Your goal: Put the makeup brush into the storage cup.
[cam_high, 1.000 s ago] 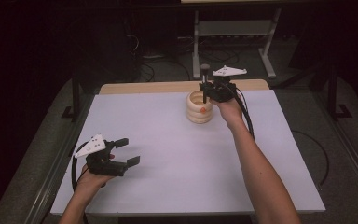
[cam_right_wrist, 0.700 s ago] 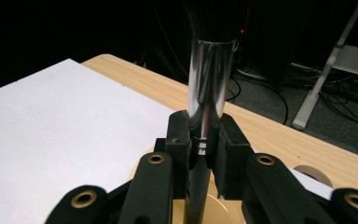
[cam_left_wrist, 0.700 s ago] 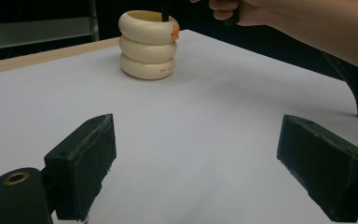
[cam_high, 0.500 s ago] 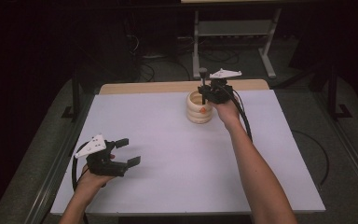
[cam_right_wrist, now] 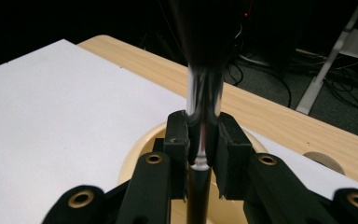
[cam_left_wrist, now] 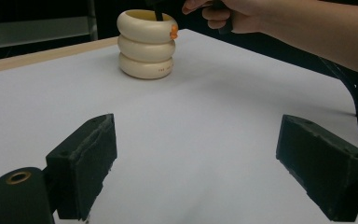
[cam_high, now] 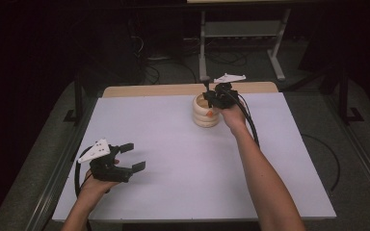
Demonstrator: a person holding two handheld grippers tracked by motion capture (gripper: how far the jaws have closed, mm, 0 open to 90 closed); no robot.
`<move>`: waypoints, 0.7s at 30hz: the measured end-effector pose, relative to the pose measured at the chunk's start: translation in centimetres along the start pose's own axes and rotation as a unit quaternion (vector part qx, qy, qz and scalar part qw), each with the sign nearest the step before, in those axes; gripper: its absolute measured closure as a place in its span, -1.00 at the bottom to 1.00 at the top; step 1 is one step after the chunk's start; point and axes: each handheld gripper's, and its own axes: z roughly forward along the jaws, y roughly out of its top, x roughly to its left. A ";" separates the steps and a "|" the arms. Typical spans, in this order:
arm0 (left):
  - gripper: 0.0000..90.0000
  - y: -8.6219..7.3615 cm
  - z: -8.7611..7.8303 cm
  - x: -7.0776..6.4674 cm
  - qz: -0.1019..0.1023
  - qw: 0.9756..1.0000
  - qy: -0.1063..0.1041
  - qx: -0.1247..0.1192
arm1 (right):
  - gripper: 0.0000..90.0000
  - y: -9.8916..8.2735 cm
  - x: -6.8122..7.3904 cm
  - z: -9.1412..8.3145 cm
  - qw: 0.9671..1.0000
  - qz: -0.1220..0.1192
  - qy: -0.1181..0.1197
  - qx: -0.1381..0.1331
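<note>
Right tool point(cam_right_wrist: 200, 154) clamps a probably metal upright rod point(cam_right_wrist: 204, 93) directly above the cream holder point(cam_high: 205, 111) near the desk's far edge; left tool point(cam_high: 127, 156) open, well apart.

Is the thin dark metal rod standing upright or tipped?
Upright. The thin dark metal rod rises straight from the cream ribbed ring-shaped holder, with the right tongs shut on it just above the rim.
</note>
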 end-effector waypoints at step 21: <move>-0.74 0.0 0.0 0.0 0.002 1.000 -0.001 0.000 | -0.60 0.3 -0.1 -1.1 1.000 0.020 0.021 -0.011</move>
